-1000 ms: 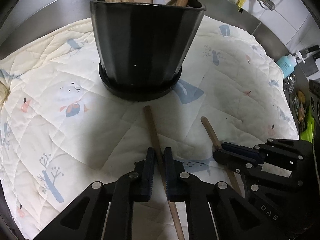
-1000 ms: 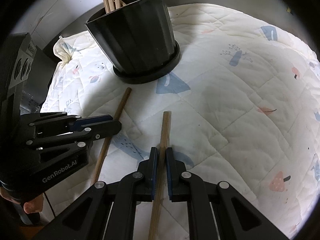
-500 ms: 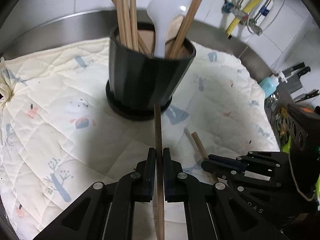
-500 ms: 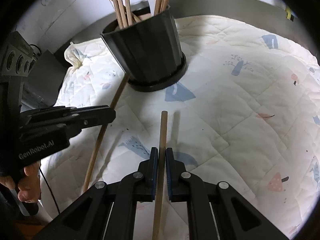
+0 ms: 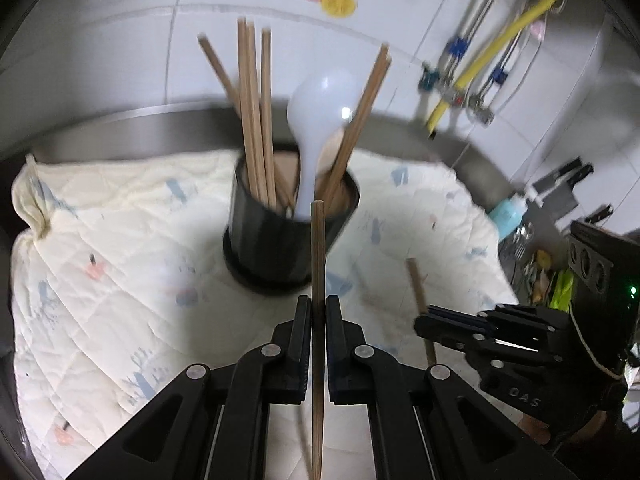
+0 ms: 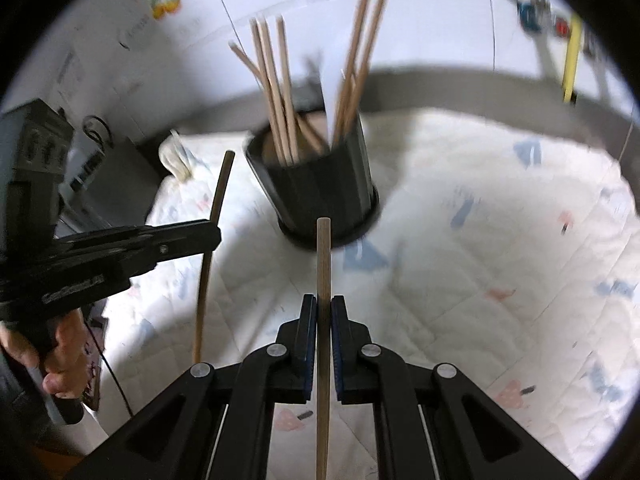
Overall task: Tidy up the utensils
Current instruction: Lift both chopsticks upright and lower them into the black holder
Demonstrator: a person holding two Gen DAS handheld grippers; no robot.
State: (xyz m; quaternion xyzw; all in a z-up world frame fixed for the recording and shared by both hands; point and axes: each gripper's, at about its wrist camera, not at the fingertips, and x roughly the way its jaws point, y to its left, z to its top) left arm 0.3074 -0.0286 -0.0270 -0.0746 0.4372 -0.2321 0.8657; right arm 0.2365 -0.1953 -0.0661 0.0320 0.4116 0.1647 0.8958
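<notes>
The left gripper (image 5: 318, 312) is clamped on a wooden chopstick (image 5: 317, 280) that runs straight up between its pads, the tip lined up in the left wrist view with the near wall of the black ribbed holder (image 5: 276, 240). The right gripper (image 6: 324, 316) is likewise clenched on a second chopstick (image 6: 323, 280), whose top end overlaps the holder's base in the right wrist view. Both sticks are clear of the quilted cloth (image 5: 120, 272).

The holder stands on a black saucer near the middle of the cloth. It is already crowded: a bundle of upright chopsticks (image 5: 256, 120) leans at its left side, two more slant out to the right, and a white plastic ladle (image 5: 320, 112) fills the centre. The gap left inside looks narrow.

Each gripper shows in the other's camera, side by side and close, with a hand (image 6: 60, 344) around the left one's grip.

The cloth is otherwise bare, so there is open room on either side of the holder. Behind it runs a steel rim (image 5: 120, 128) and a white tiled wall. To the right, past the cloth's edge, stand a blue bottle (image 5: 506, 214), knives and yellow pipework (image 5: 500, 40).
</notes>
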